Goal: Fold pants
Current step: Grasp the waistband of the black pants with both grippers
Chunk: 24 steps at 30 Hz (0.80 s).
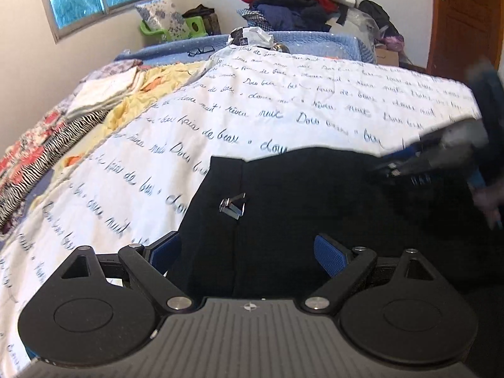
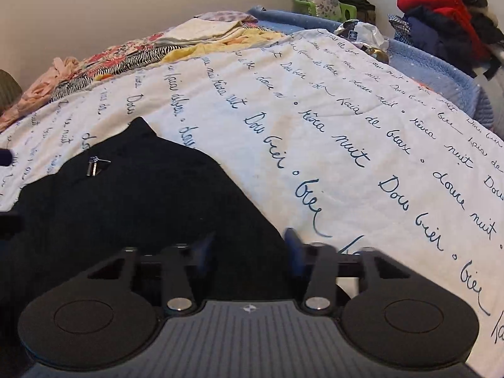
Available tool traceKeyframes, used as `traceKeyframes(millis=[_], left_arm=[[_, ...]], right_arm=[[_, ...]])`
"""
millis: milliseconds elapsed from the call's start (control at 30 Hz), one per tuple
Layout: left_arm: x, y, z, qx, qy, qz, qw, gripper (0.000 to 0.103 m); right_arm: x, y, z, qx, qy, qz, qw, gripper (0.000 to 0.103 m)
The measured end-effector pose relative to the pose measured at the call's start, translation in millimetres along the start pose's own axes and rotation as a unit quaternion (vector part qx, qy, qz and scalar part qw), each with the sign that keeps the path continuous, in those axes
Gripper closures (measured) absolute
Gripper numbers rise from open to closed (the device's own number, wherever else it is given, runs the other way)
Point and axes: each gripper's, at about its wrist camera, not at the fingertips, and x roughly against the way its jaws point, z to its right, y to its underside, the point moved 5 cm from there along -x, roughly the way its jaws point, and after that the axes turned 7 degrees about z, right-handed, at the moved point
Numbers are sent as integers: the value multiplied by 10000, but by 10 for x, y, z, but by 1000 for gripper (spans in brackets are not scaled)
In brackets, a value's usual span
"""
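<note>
Black pants (image 2: 141,195) sit between the half-closed right gripper (image 2: 249,249), whether pinched I cannot tell, and under the wide-open, empty left gripper (image 1: 249,252), spread on the white quilt (image 2: 346,126) ahead, folding barely begun.

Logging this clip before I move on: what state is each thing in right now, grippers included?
Pants: black, spread on the quilt, waist clasp undone.
Left gripper: open, fingers either side of the pants' edge.
Right gripper: blurred; narrowed over the pants' edge, grip not clear.
Quilt: spread flat on the bed.
Clothes pile: heaped, unfolded.
</note>
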Motion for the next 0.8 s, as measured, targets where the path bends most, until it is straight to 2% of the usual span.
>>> traceKeyframes(millis=[67, 133, 233, 300, 367, 500, 667, 733, 767, 800], left_arm=[[-152, -105, -14, 233, 195, -129, 9995, 12], [-294, -190, -43, 520, 384, -285, 9975, 12], [-466, -282, -110, 992, 641, -478, 9919, 13], [-559, -318, -147, 1342, 908, -622, 9848, 13], [-624, -325, -211, 1790, 1205, -753, 9735, 13], [-680, -317, -308, 2382, 1576, -857, 9545, 13], [-837, -264, -403, 2873, 1649, -1097, 9371, 14], [-889, -222, -448, 3151, 1687, -1204, 9262, 17], [-902, -201, -473, 3286, 1703, -1231, 9208, 24], [-899, -179, -489, 3388, 1717, -1243, 9167, 39]], right_arm=[[86, -6, -79, 229, 233, 76, 9994, 90], [182, 13, -224, 674, 499, 222, 9962, 93], [349, 84, -574, 1597, 912, 489, 9817, 93], [464, 175, -820, 2207, 1119, 621, 9669, 94], [560, 294, -1053, 2794, 1284, 687, 9491, 96], [708, 545, -1408, 3535, 1389, 767, 9219, 96], [852, 691, -1642, 3809, 1411, 925, 9091, 96], [878, 724, -1683, 3895, 1454, 959, 9044, 96], [887, 737, -1699, 3901, 1449, 962, 9042, 96], [893, 740, -1706, 3861, 1428, 961, 9063, 96]])
